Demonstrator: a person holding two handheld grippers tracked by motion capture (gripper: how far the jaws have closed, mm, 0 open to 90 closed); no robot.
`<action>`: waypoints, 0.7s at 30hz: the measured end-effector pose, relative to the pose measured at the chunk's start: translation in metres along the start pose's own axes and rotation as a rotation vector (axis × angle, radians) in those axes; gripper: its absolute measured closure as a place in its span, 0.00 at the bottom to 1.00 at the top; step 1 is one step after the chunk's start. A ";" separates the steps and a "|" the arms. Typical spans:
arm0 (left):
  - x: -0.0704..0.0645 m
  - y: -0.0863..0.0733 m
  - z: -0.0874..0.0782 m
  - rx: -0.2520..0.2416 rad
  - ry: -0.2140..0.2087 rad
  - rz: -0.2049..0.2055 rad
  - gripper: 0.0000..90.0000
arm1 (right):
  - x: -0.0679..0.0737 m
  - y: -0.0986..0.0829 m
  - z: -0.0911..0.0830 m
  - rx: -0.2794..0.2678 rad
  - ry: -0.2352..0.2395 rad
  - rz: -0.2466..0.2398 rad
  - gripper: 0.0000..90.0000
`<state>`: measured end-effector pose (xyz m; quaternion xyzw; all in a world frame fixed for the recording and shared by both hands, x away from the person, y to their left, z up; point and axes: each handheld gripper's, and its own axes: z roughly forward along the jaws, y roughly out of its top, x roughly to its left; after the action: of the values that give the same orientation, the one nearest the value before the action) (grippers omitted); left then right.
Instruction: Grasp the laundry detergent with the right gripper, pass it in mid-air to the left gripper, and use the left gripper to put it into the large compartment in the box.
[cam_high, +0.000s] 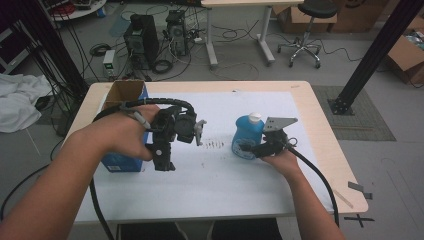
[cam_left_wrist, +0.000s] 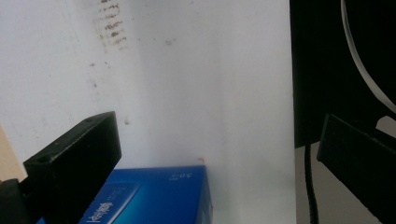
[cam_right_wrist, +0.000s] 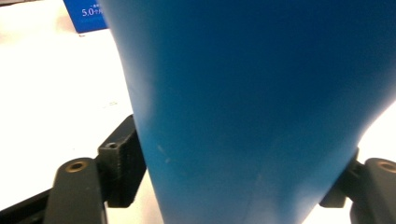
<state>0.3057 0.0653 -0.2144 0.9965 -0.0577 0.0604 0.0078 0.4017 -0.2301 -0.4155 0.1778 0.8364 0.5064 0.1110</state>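
An open-topped cardboard box (cam_high: 123, 95) with blue sides is seen standing at the left part of the white sheet (cam_high: 220, 170) that covers the table (cam_high: 320, 130). Its brown inner walls are visible in the high view; what lies inside cannot be made out. A corner of the same box (cam_left_wrist: 159, 196) is caught low in the left gripper view, with white print on the blue face.

A blue bottle (cam_high: 246, 137) with a white cap (cam_high: 255, 117) is found on the right half of the sheet, well apart from the box. It appears tilted, cap toward the far side. Its contents cannot be judged through the opaque plastic.

The right gripper (cam_high: 252, 148) is held at the bottle's near right side. In the right gripper view the blue body (cam_right_wrist: 252, 107) is seen wedged between the two black jaws, one pressed to each flank, so the bottle is gripped at a fairly wide setting.

The left gripper (cam_high: 165, 162) is carried above the sheet just beside the box, pointing downward. In the left gripper view its jaws are spread wide, with bare sheet between them. Nothing is held; the box corner sits below the gap, and contact cannot be confirmed.

A patch of dark smudges (cam_high: 215, 145) is noted on the sheet between the two grippers.
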 end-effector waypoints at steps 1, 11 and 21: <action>0.000 0.000 0.000 0.000 0.000 0.000 0.00 | 0.000 0.000 0.000 -0.002 -0.002 -0.001 0.32; 0.001 0.000 -0.001 -0.004 0.002 -0.002 0.00 | 0.000 -0.001 0.000 -0.008 0.003 0.003 0.39; 0.001 -0.001 -0.001 -0.008 0.004 -0.002 0.00 | 0.001 -0.004 0.001 -0.015 -0.012 0.008 0.47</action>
<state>0.3065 0.0661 -0.2131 0.9964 -0.0568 0.0621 0.0122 0.4007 -0.2309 -0.4193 0.1832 0.8312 0.5121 0.1154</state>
